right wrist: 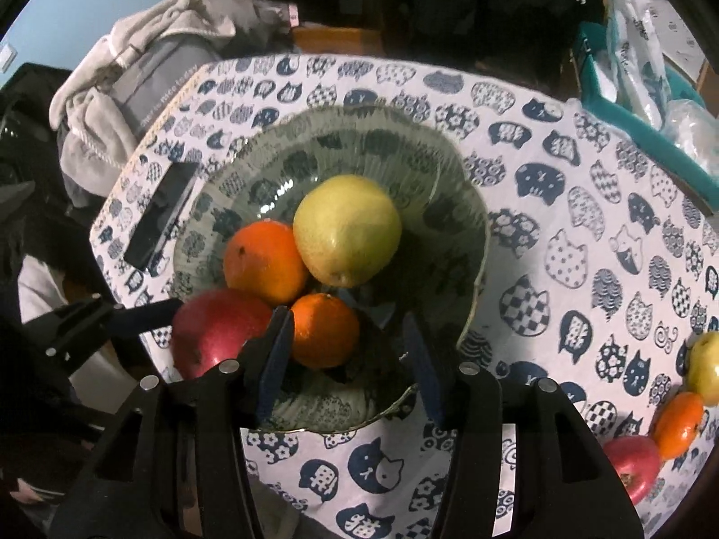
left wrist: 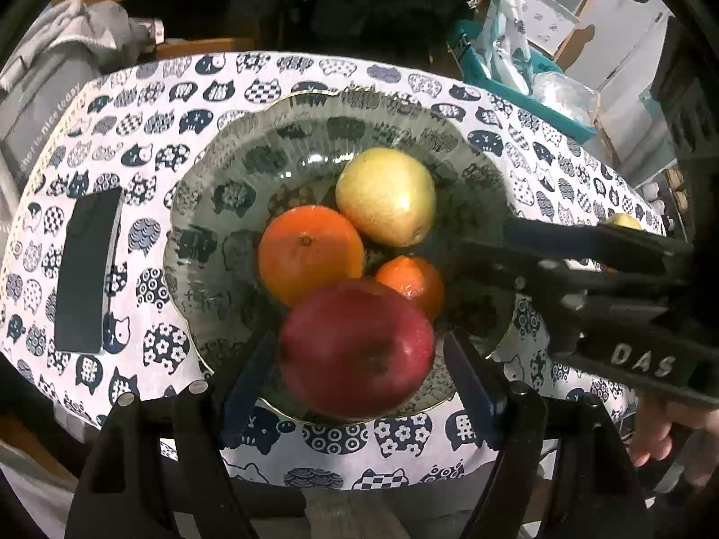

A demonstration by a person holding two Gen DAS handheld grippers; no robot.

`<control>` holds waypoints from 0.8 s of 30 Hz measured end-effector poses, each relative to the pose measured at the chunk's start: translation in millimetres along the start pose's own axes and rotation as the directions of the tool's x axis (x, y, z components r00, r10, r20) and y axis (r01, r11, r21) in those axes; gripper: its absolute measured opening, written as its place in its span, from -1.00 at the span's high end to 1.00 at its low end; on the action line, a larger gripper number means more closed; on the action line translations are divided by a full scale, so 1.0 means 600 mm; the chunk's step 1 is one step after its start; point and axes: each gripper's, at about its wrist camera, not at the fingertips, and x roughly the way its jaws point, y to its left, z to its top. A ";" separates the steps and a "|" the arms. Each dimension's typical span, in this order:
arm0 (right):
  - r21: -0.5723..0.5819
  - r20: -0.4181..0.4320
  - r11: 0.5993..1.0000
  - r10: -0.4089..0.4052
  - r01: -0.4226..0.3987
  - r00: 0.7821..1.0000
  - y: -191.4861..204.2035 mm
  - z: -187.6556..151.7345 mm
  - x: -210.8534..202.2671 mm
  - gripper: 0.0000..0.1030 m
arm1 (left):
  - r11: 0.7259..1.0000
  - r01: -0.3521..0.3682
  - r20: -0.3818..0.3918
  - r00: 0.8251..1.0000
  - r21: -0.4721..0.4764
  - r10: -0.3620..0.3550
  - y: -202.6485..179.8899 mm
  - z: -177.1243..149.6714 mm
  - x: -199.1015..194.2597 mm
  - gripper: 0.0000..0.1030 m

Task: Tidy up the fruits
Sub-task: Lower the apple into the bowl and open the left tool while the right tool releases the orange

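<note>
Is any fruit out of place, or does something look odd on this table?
Three fruits lie outside the glass bowl, on the cloth at the right: a yellow apple, an orange and a red apple. Nothing looks spilled or damaged.

A white tablecloth (left wrist: pixel 314 76) printed with dark blue cat heads covers the table. On it, at the left side, lies a flat black slab (left wrist: pixel 87 271), maybe a phone, but this cannot be told. Behind the far left edge is a grey bundle of cloth (right wrist: pixel 148 58), and behind the far right edge a teal bin (right wrist: pixel 638 121) holding plastic bags (left wrist: pixel 508 22)
</note>
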 end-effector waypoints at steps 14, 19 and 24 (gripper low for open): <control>0.040 0.172 0.997 -0.079 0.073 0.982 -0.027 0.010 -0.118 -0.11 | 0.998 0.014 0.097 0.995 0.058 -0.020 -0.056 0.017 -0.053 -0.53; 0.041 0.249 0.992 -0.125 0.118 0.960 -0.030 0.007 -0.171 -0.11 | 0.996 0.012 0.149 0.988 0.094 -0.026 -0.082 0.024 -0.083 -0.53; 0.056 0.325 0.991 -0.136 0.124 0.936 -0.036 -0.001 -0.229 -0.13 | 0.993 0.028 0.192 0.980 0.111 -0.049 -0.100 0.032 -0.113 -0.53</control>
